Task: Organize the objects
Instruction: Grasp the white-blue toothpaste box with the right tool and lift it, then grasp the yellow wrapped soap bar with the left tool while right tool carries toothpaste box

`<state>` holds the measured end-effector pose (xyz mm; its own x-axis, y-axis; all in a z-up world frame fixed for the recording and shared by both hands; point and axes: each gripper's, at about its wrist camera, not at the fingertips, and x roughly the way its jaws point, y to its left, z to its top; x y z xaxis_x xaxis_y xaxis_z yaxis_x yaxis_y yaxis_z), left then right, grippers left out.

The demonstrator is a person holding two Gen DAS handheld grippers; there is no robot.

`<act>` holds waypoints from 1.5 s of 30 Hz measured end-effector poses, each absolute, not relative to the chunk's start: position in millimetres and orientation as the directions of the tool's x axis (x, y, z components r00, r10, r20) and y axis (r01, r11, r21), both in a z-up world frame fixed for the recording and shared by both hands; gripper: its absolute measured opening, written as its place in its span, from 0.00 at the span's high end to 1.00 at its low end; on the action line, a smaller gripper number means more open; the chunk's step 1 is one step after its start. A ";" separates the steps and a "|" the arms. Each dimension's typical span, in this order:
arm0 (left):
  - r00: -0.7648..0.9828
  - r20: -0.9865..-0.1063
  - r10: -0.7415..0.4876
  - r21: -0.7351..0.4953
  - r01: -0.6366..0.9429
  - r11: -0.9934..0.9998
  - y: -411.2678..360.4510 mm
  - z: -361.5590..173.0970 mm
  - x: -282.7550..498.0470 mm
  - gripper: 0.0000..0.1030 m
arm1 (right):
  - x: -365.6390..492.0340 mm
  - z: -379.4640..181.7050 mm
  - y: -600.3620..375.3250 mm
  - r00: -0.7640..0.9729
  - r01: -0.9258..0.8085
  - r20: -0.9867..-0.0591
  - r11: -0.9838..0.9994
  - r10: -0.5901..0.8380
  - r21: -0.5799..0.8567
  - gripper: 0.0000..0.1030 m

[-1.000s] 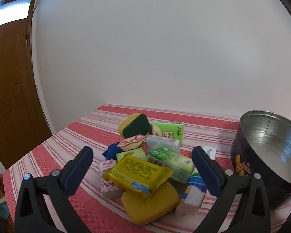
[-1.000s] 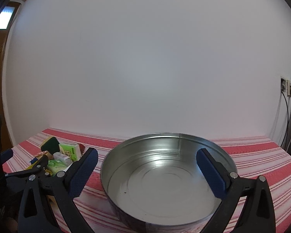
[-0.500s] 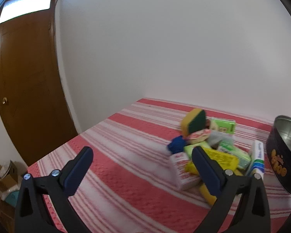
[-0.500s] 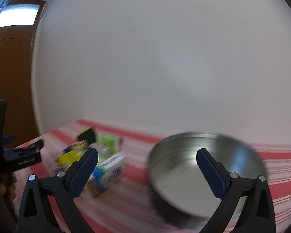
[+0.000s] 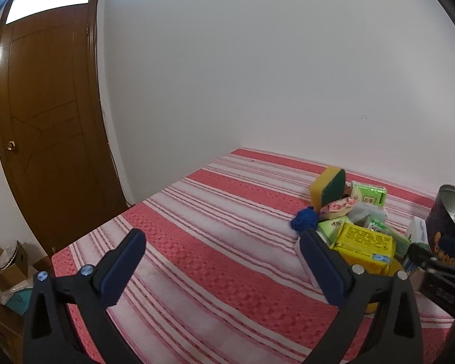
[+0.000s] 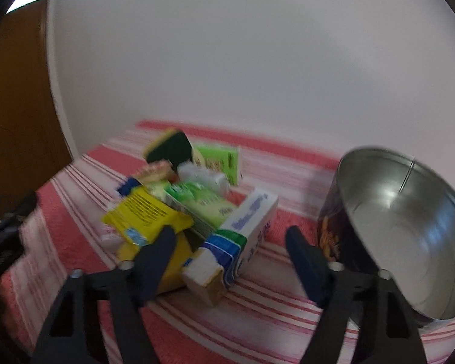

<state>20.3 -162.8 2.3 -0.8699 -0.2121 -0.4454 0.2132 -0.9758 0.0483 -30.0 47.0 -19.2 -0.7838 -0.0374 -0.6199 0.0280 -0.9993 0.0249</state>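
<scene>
In the right wrist view the right gripper [image 6: 229, 242] sits low in the frame with its jaws half apart; they have just been closing, and nothing is pinched between the pads yet. Directly ahead, in the gap between the fingers, lies the box [image 6: 242, 233], white with blue and green bands. Its long axis runs from its torn near end at lower centre up and away to the right, roughly along the gripper's own line, so the jaws straddle its narrow width. This hand is the nearer one. The blue print on the box is blurred and I cannot read it.

Left of the box, touching the pile, is the yellow pack [image 6: 145, 215]; its black lettering is too small to make out. Behind come green packs [image 6: 203, 206] and a sponge [image 6: 170, 148]. The tin [image 6: 409, 242] stands at the right edge, open and tilted in the frame, a cartoon print on its dark wall.

In the left wrist view the left gripper [image 5: 220, 261] hangs released over bare striped cloth [image 5: 197, 242], the pile off to its right.
</scene>
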 end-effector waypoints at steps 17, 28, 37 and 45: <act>-0.863 -0.484 -0.142 0.071 0.123 -0.990 -136.3 0.4 14.9 0.01 | -69.0 -51.8 73.2 -0.620 0.026 -0.770 -0.985 -0.151 0.172 0.68; -0.841 -0.540 0.021 -0.018 -0.013 -1.000 -100.7 1.2 -3.3 0.02 | 2.2 -4.5 81.3 -0.804 0.120 -0.578 -0.990 -0.142 0.076 0.72; -0.772 -0.625 0.113 0.071 -0.201 -0.977 -49.7 -20.4 -37.7 0.01 | 22.8 17.7 105.2 -0.871 0.097 -0.484 -0.995 -0.087 0.004 0.72; -0.682 -0.708 0.183 -0.077 -0.183 -0.980 -68.4 -41.6 -70.8 0.13 | 17.0 9.2 94.4 -0.869 0.094 -0.487 -0.996 -0.084 0.004 0.72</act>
<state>-70.8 -68.4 -41.6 -0.6819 0.1832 -0.7081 -0.1834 -0.9800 -0.0769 17.0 94.4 9.2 -0.8691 -0.0842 -0.4874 0.0942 -0.9955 0.0040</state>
